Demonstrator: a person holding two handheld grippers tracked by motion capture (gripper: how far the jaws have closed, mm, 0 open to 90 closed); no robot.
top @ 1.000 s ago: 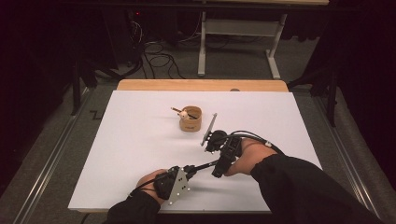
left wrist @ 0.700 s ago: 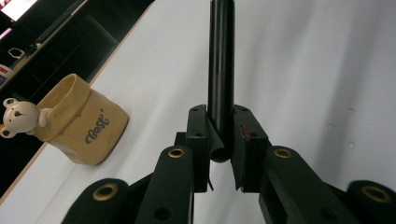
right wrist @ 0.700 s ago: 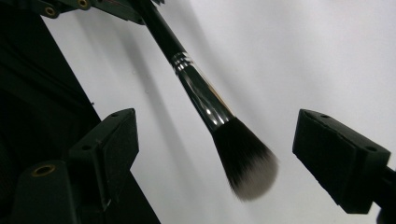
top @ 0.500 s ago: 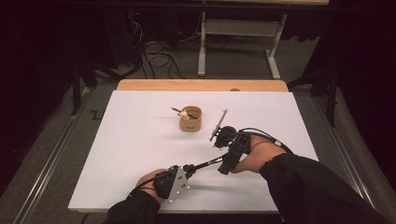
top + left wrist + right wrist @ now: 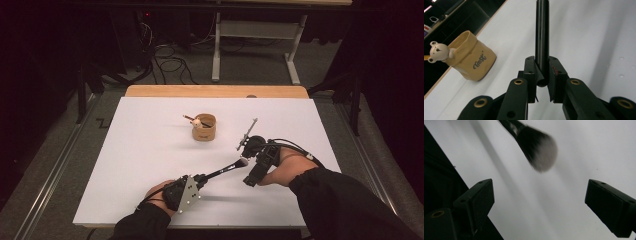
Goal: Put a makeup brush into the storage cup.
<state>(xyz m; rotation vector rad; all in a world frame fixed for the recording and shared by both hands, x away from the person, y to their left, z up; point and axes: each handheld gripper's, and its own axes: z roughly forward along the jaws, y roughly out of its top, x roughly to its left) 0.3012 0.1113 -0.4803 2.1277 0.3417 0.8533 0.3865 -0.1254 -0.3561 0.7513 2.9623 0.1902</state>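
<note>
A black makeup brush [image 5: 222, 171] sticks out of my left gripper [image 5: 202, 178], which is shut on its handle [image 5: 542, 37] near the table's front edge. Its grey-tipped head [image 5: 540, 152] points towards my right gripper [image 5: 252, 165], just off to the right. That gripper's jaws [image 5: 539, 195] stand wide apart and have just been opening. Nothing is between them, and the brush head hangs a little beyond their tips. A tan cup [image 5: 204, 129] with a small bear figure [image 5: 439, 51] and a thin stick in it stands mid-table.
The white table top [image 5: 140, 165] has a wooden strip [image 5: 215, 91] along its far edge. Behind it are a dark floor, cables and a metal frame [image 5: 255, 35]. Both forearms in dark sleeves come in from the bottom.
My right gripper has drawn away to the right of the brush head and its jaws have spread. The left gripper and the brush have stayed put.
</note>
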